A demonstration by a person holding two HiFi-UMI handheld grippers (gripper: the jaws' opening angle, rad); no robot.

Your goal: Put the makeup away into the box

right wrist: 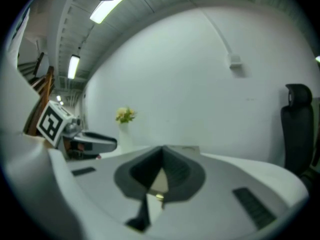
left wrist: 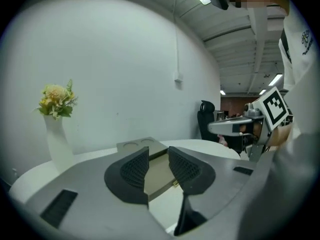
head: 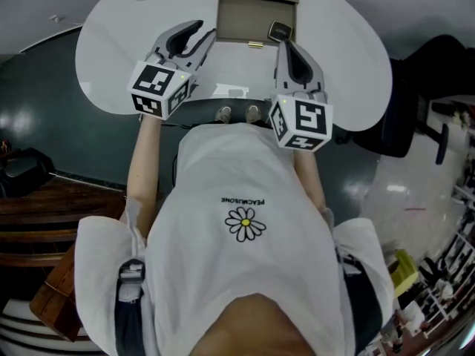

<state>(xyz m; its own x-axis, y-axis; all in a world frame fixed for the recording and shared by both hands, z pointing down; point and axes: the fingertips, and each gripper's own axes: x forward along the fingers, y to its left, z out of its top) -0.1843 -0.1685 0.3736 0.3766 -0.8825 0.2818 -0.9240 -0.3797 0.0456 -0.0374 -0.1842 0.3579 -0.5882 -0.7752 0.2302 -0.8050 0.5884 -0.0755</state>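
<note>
Box (head: 256, 10), dull olive-brown, at the far middle of the round white table (head: 349, 65), straight ahead of both grippers. From the left gripper view, a raised rear part with two round hollows and a lower flat front part; lid up or down, cannot tell.

Both forearms stretched forward from the body, roughly side by side: left forearm (head: 145, 169) bare and fully in sight, right forearm (head: 312, 173) partly behind the white shirt. Hands hidden under the marker cubes.

Left gripper (head: 204, 32) over the near part of the table, angled inward toward the box's left front corner. Jaws well apart, nothing between them, only the box seen through the gap.

Right gripper (head: 286, 44) pointing straight ahead at the box's right front corner. Jaw tips pressed together, nothing gripped.

White vase (left wrist: 55, 134) with yellow flowers at the table's far left, well apart from the box.

Small dark case (head: 280, 30), squarish with rounded corners, at the box's right front edge, just beyond the right gripper's tips; touching or not, cannot tell.

Small gold catch (head: 254, 44) at the middle of the box's near edge.
</note>
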